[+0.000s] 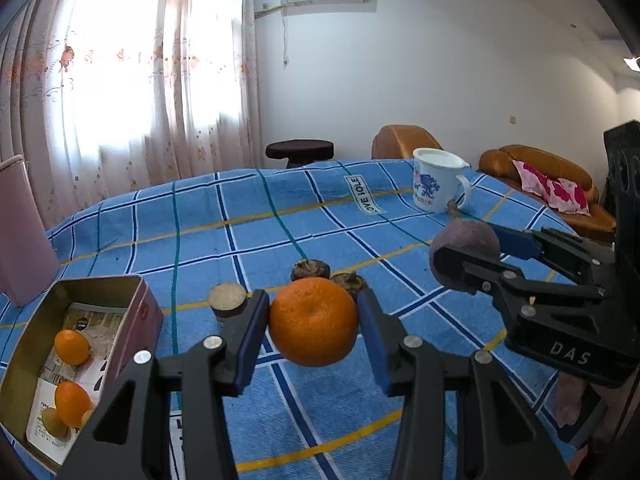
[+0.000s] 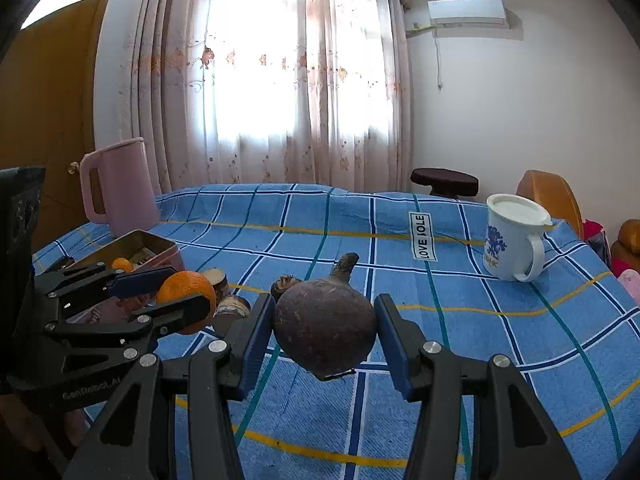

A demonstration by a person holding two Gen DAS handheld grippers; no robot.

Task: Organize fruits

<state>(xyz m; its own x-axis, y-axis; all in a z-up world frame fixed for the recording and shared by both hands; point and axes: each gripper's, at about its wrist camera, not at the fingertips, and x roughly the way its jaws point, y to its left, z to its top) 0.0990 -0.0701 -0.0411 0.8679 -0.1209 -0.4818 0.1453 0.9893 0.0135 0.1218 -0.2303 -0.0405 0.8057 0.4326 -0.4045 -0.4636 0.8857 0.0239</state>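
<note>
My left gripper (image 1: pixel 314 326) is shut on a large orange (image 1: pixel 313 322) and holds it above the blue checked tablecloth; it also shows at the left of the right wrist view (image 2: pixel 178 294) with the orange (image 2: pixel 185 286). My right gripper (image 2: pixel 324 330) is shut on a dark purple-brown round fruit with a stem (image 2: pixel 324 330), also lifted off the cloth; in the left wrist view it (image 1: pixel 468 252) shows at the right with that fruit (image 1: pixel 466 242). An open metal tin (image 1: pixel 22 356) at the left holds small oranges (image 1: pixel 72 346) and other small fruit.
Two dark brown fruits (image 1: pixel 310 269) and a cut round piece (image 1: pixel 227 298) lie on the cloth beyond the orange. A white lidded mug (image 2: pixel 512 236) stands at the far right. A pink jug (image 2: pixel 120 184) stands behind the tin (image 2: pixel 138 246). Sofas and a stool stand beyond the table.
</note>
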